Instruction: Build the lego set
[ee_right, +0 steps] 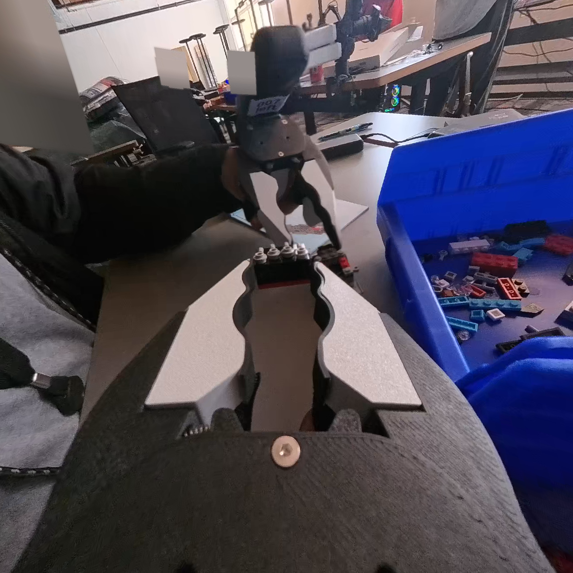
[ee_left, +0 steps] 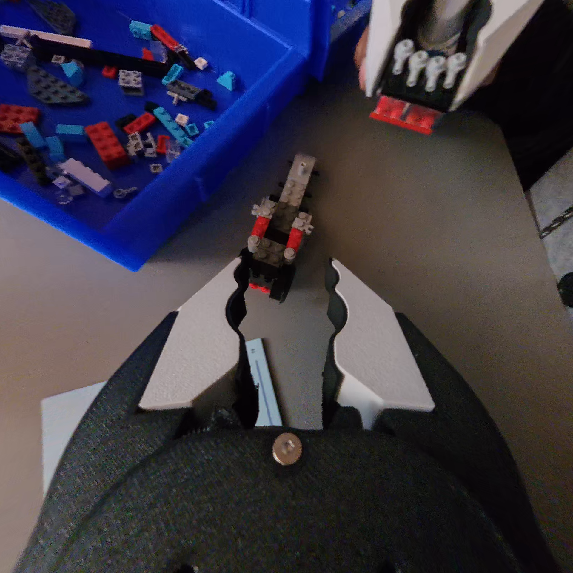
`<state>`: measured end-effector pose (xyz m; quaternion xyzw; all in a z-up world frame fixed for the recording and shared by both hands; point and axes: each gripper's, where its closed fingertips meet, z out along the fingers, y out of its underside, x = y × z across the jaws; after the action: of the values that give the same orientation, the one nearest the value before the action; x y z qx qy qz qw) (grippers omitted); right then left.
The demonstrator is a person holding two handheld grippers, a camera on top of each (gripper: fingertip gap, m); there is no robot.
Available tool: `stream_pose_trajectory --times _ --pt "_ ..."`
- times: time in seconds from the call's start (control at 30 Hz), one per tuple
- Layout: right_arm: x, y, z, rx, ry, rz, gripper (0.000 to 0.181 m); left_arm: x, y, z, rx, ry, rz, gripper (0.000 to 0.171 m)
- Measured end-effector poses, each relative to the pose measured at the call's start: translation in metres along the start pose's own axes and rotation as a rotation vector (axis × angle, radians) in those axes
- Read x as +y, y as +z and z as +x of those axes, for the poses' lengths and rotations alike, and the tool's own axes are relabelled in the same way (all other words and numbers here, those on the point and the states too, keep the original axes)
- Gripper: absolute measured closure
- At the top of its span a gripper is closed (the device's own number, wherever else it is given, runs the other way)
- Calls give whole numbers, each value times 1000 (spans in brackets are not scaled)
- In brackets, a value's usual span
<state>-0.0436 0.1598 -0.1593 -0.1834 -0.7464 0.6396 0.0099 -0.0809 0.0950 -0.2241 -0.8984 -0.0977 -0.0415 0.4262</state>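
A half-built lego model (ee_left: 280, 229) of grey, black and red bricks lies on the grey table (ee_left: 403, 248). My left gripper (ee_left: 283, 269) is open right at the model's near end, the left fingertip touching or almost touching it. My right gripper (ee_right: 282, 273) is shut on a small black and red sub-assembly (ee_right: 280, 268) topped with a row of light grey round pieces. In the left wrist view the right gripper (ee_left: 412, 96) holds that sub-assembly (ee_left: 406, 116) above the table's far right. In the right wrist view the left gripper (ee_right: 310, 238) and part of the model (ee_right: 338, 262) stand behind it.
A blue bin (ee_left: 217, 173) with several loose red, blue, grey and black bricks (ee_left: 105, 145) sits at the left; it also shows in the right wrist view (ee_right: 434, 310). A white instruction sheet (ee_left: 263, 381) lies under my left gripper. A person's black sleeve (ee_right: 124, 201) reaches across the table. The grippers' ends are close to 10 cm from one another.
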Motion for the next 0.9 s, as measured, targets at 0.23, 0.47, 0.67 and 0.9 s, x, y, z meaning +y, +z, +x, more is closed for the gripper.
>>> stream_pose_trajectory --times 0.23,0.47,0.67,0.9 --pt "5 0 2 2 2 -12 145 10 -39 13 -83 -77 64 120" --pt "12 2 2 -16 24 -22 145 47 -84 37 -175 -180 89 119" --pt "13 4 1 -30 35 -25 145 51 -82 60 -160 -222 148 119" --pt "13 4 2 -20 38 -23 145 61 -82 86 -148 -276 204 118"
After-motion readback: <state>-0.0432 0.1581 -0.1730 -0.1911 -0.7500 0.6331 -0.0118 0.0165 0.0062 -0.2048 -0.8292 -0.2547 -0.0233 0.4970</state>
